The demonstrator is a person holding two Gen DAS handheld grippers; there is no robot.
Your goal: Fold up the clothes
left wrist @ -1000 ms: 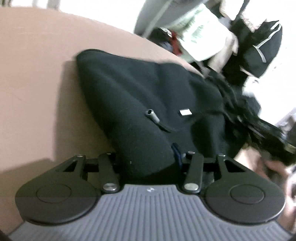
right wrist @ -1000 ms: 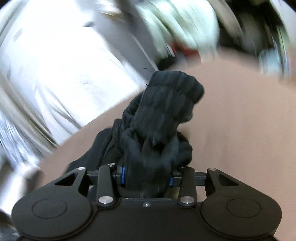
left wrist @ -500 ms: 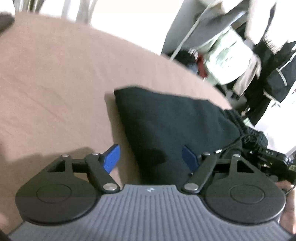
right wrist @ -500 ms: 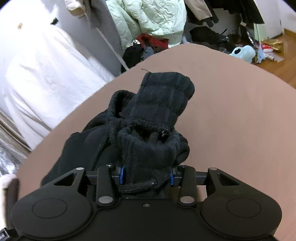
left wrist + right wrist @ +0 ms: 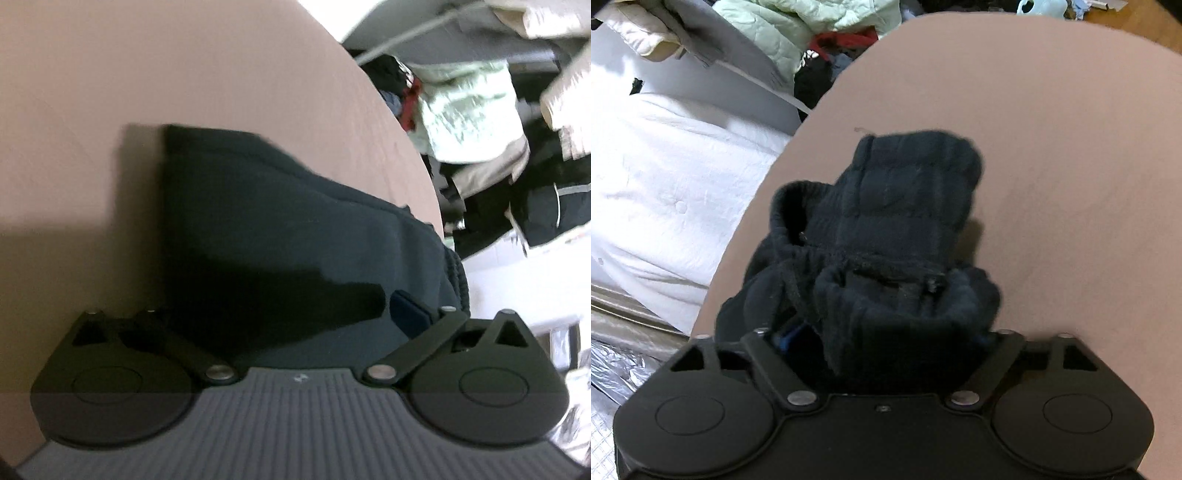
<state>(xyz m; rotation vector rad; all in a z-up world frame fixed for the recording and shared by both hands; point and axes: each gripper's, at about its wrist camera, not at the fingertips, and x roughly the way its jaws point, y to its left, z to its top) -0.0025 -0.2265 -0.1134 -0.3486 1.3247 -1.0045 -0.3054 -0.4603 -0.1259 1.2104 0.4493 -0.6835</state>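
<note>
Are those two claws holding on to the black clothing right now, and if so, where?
Neither. Both the left gripper and right gripper have just been opening around the black garment, which lies loose between them.

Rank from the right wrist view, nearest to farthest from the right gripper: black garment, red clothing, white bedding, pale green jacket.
From the right gripper:
1. black garment, between the open jaws, on the brown surface.
2. white bedding, left.
3. red clothing and pale green jacket, top: too close to call.

Both claws — newly spread off garment (image 5: pixel 280 236)
</note>
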